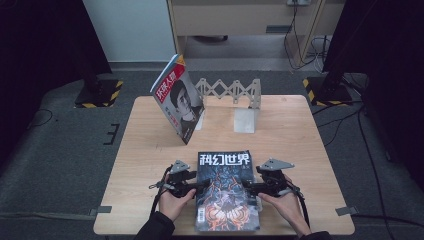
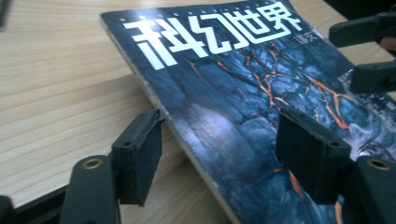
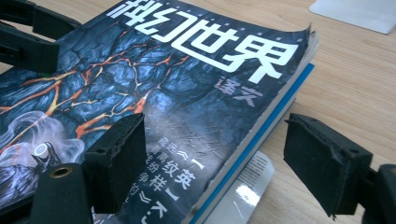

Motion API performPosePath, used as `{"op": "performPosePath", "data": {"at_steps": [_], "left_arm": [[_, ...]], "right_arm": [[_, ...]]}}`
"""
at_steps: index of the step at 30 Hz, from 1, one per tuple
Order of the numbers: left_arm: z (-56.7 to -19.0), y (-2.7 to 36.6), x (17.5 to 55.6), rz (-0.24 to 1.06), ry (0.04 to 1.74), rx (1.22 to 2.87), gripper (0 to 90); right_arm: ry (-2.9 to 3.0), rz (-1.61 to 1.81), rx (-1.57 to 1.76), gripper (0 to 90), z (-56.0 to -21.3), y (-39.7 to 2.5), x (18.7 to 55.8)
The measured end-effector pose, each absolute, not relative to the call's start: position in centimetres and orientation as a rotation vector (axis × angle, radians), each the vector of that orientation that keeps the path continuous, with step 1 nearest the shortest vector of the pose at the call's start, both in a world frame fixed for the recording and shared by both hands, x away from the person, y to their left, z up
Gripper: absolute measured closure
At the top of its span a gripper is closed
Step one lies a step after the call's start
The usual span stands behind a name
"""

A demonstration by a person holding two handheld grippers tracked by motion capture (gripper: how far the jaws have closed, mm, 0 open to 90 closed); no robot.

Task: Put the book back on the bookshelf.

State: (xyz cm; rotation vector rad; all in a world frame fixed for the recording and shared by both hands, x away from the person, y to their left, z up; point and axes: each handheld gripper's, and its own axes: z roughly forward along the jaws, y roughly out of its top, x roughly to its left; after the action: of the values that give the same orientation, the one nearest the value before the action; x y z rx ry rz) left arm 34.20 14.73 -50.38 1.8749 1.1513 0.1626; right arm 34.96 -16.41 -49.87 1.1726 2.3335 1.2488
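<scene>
While flanking the magazine (image 1: 227, 192), left tongs (image 1: 204, 184) and right tongs (image 1: 246, 187) low, level, jaws spread astride its edges.

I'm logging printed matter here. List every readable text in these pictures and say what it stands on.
"科幻世界": large white title on the dark magazine lying flat between the two grippers.
"译文": small characters right of that title, clearest in the right gripper view.
"环球人物": white on the red band of the propped magazine.
Smaller cover lines on both magazines: too small or blurred to read reliably.
</scene>
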Motion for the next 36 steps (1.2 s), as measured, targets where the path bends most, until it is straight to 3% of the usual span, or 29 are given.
{"op": "performPosePath", "data": {"at_steps": [20,27,36], "left_arm": [[-51.2,14.3,35.4,0.015,1.188,1.819,27.3],[-49.3,14.3,34.2,0.079,1.127,1.847,45.0],[-48.6,14.1,35.1,-0.008,1.076,1.848,51.9]], "right_arm": [[2.339,1.294,1.193,21.6,-50.3,-15.7,35.1],[2.339,1.301,1.188,21.5,-50.4,-15.8,35.2],[2.346,1.308,1.179,21.6,-50.4,-15.9,35.3]]}}
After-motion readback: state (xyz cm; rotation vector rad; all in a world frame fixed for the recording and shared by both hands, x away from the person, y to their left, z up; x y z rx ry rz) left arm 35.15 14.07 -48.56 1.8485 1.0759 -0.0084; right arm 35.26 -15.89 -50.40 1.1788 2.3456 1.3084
